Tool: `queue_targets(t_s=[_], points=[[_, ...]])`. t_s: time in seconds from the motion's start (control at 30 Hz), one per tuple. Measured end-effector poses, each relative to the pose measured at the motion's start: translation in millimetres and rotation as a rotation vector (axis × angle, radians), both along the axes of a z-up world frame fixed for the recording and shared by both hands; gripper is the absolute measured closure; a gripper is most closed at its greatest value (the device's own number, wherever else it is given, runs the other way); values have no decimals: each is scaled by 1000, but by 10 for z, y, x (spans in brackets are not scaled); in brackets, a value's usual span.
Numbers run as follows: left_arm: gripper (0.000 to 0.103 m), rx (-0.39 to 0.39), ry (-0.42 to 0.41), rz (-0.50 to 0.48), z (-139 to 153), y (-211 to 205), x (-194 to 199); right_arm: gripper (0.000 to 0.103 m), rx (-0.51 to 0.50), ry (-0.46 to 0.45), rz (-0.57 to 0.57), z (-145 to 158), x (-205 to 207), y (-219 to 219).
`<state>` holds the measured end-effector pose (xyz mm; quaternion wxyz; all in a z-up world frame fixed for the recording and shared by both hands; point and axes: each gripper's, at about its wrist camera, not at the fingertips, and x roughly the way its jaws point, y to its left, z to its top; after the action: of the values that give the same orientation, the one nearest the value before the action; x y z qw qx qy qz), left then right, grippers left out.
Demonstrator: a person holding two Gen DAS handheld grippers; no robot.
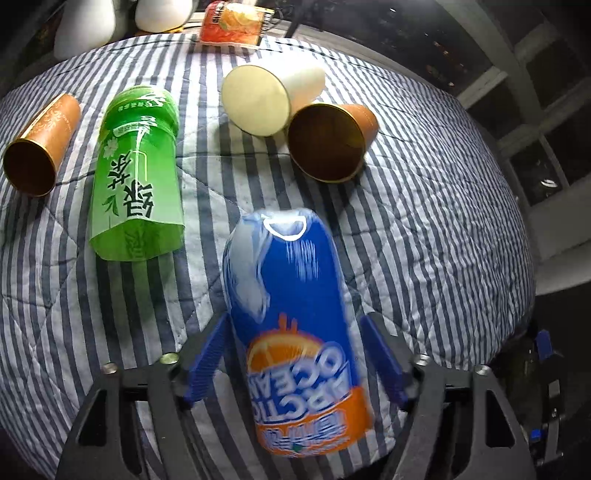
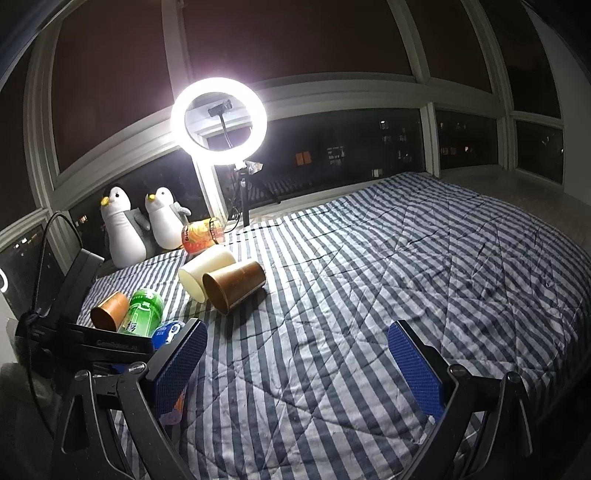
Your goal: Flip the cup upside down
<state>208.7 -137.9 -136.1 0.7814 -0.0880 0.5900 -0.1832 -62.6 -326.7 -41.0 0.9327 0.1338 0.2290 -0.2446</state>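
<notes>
A blue and orange "Arctic Ocean" cup (image 1: 295, 332) stands between the blue fingers of my left gripper (image 1: 293, 319). Its closed base points away from the camera and its print reads upside down. It is motion-blurred, while the fingers and the bedspread are sharp. Narrow strips of bedspread show between the cup and each finger, so the left gripper is open around it. In the right wrist view only part of the cup (image 2: 166, 332) shows behind the left gripper's black body (image 2: 92, 332). My right gripper (image 2: 295, 354) hangs open over bare striped bedspread (image 2: 369, 277), holding nothing.
A green tea cup (image 1: 136, 173) sits left of the blue one, print inverted. Two brown cups (image 1: 40, 144) (image 1: 328, 140) and a cream cup (image 1: 258, 99) lie on their sides. A red printed cup (image 1: 232, 22), two penguin toys (image 2: 122, 229) and a ring light (image 2: 219, 122) line the far edge.
</notes>
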Motion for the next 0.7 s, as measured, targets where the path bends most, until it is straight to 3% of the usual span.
queue_targets(t_s=[0.17,0.3,0.57,0.7], points=[[12,5,-109,-16,196,110,-184,6,25,26,47,2,84,41],[12,34,-216,-2,396,360,-469,6,64,53,114,-4,255,70],[9,193,-466,117,710,940,-1117,6,125,208,322,-141,905,270],[8,243,-522,159,802,1149,-1342,6,182,295,410,-236,1269,347]])
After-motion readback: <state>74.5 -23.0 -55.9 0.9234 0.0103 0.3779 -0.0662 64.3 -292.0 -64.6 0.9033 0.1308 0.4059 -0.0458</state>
